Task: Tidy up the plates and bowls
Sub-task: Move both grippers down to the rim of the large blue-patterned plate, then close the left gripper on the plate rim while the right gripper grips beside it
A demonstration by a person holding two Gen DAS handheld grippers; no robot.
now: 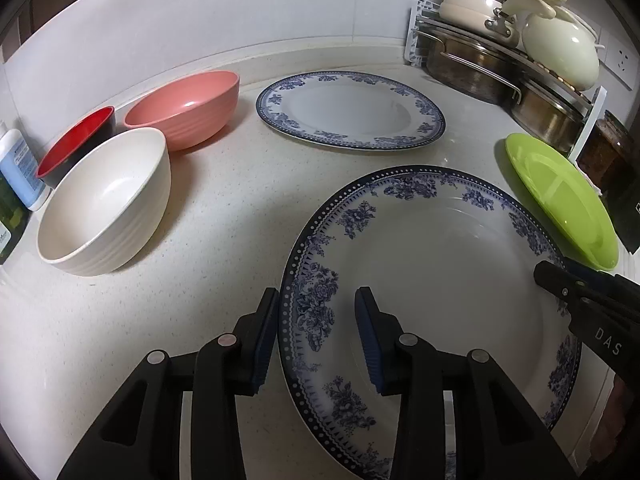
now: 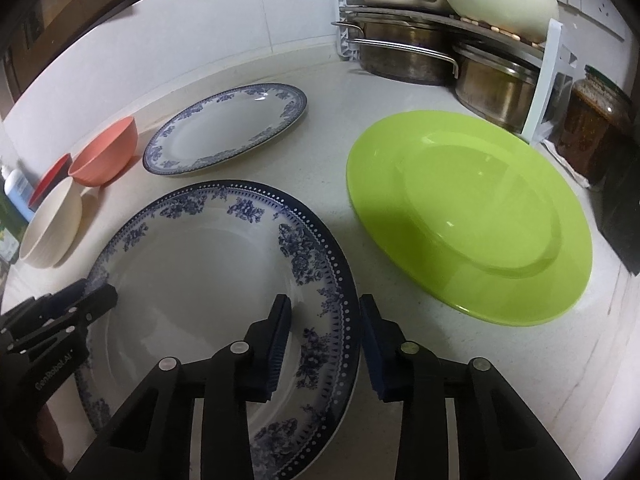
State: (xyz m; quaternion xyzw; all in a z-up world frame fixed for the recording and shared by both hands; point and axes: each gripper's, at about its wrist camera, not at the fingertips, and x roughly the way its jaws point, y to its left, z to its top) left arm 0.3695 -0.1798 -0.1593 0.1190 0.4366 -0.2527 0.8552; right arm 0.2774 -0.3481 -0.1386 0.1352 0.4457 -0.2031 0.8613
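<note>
A large blue-and-white floral plate [image 1: 440, 288] [image 2: 192, 276] lies on the counter close in front. My left gripper [image 1: 318, 334] is open, its jaws straddling the plate's left rim. My right gripper [image 2: 324, 342] is open, straddling the plate's right rim. A second blue-and-white plate [image 1: 348, 110] [image 2: 228, 132] lies farther back. A green plate [image 1: 560, 204] [image 2: 472, 216] lies to the right. A cream bowl [image 1: 108, 200] [image 2: 50, 228], a pink bowl [image 1: 188, 108] [image 2: 106, 152] and a red bowl [image 1: 76, 144] [image 2: 50, 178] stand at the left.
A rack with steel pots [image 1: 500, 64] [image 2: 424, 52] and a cream lid fills the back right corner. A dark jar [image 2: 592, 128] stands beside it. A blue bottle [image 1: 20, 168] stands at the far left by the wall.
</note>
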